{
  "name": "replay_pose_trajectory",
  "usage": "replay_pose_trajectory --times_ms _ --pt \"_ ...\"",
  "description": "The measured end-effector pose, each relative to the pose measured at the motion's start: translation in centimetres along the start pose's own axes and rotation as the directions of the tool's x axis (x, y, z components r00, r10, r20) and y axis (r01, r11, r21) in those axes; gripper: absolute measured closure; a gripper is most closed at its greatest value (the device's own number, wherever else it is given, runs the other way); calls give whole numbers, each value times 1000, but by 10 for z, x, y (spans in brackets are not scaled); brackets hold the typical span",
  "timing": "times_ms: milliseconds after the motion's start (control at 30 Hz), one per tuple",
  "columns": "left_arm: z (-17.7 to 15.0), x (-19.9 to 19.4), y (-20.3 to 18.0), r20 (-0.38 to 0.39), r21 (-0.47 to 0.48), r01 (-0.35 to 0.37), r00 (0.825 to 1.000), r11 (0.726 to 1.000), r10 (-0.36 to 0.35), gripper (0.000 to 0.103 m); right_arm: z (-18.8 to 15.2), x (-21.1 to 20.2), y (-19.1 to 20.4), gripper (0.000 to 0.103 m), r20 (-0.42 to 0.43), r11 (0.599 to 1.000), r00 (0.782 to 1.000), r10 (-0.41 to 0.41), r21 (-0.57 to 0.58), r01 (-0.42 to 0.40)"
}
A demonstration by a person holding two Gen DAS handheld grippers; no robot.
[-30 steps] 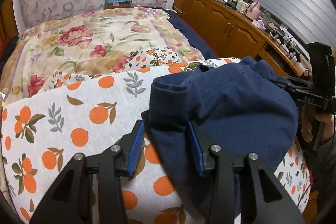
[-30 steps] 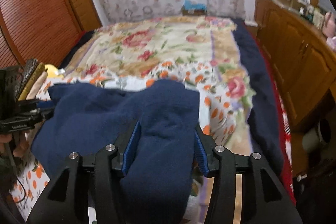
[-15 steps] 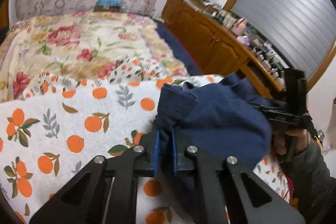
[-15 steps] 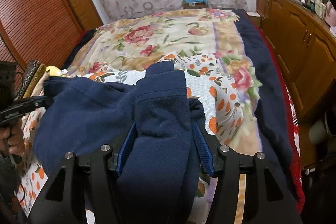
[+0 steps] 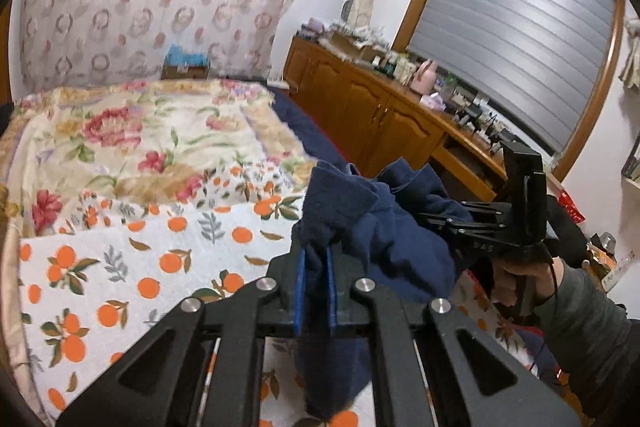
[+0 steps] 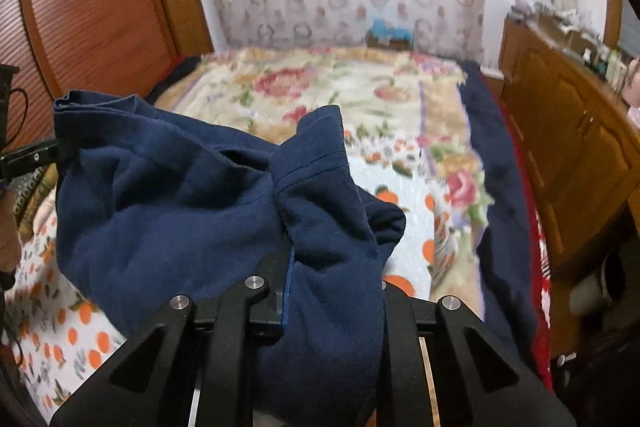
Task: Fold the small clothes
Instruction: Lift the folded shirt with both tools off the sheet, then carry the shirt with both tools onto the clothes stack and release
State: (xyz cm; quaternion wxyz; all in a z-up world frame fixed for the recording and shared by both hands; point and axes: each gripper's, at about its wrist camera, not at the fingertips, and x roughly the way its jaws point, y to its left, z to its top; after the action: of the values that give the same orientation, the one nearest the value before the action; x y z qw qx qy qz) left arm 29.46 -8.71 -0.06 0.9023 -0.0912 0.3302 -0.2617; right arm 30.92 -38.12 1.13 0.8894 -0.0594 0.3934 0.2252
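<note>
A small navy blue garment (image 5: 384,227) hangs bunched between my two grippers, lifted above the orange-print cloth (image 5: 132,267) on the bed. My left gripper (image 5: 316,267) is shut on one edge of it, blue pads pressed on the fabric. My right gripper (image 6: 320,267) is shut on the other end; the garment (image 6: 180,211) drapes over its fingers and hides the right pad. The right gripper also shows in the left wrist view (image 5: 500,227), and the left gripper tip shows at the left edge of the right wrist view (image 6: 36,155).
A floral quilt (image 5: 160,131) covers the bed behind the orange-print cloth. A wooden cabinet (image 5: 380,115) with clutter on top runs along the right. A wooden wardrobe (image 6: 92,19) stands at the left. A blue box (image 5: 186,61) sits at the headboard.
Both grippers closed on the garment and lifted it off the orange-print cloth. It went from lying spread out to hanging bunched between them.
</note>
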Motion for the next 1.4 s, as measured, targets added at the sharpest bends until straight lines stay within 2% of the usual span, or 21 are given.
replay_pose_trajectory --times_ms 167,400,600,733,900,1033,1167,1233,1400 --pt "2 -46 -3 73 18 -27 997 999 25 98 14 -24 29 89 95 999 996 -3 -49 7" --pt "-5 -130 19 172 1 -118 978 993 116 98 53 -37 101 89 170 986 981 96 -154 -69" --pt "-17 -211 39 255 -16 -248 936 969 244 98 91 -35 179 89 226 951 950 217 -269 -153" --pt "-31 -264 65 305 -62 -350 885 935 352 98 117 -25 232 89 224 917 929 294 -340 -208" --pt "-62 -298 118 307 -178 -422 835 889 458 98 150 7 318 89 182 852 908 378 -452 -264" --pt "-109 -303 169 272 -304 -491 777 816 568 98 166 50 384 89 114 796 897 427 -519 -312" --pt "-143 -285 205 196 -394 -503 772 770 605 98 167 100 446 89 65 753 916 397 -594 -284" --pt "-153 -280 213 178 -415 -517 761 749 624 98 167 117 458 89 47 746 919 392 -600 -288" --pt "-173 -279 211 160 -430 -538 746 725 647 98 182 148 480 89 0 730 915 403 -603 -322"
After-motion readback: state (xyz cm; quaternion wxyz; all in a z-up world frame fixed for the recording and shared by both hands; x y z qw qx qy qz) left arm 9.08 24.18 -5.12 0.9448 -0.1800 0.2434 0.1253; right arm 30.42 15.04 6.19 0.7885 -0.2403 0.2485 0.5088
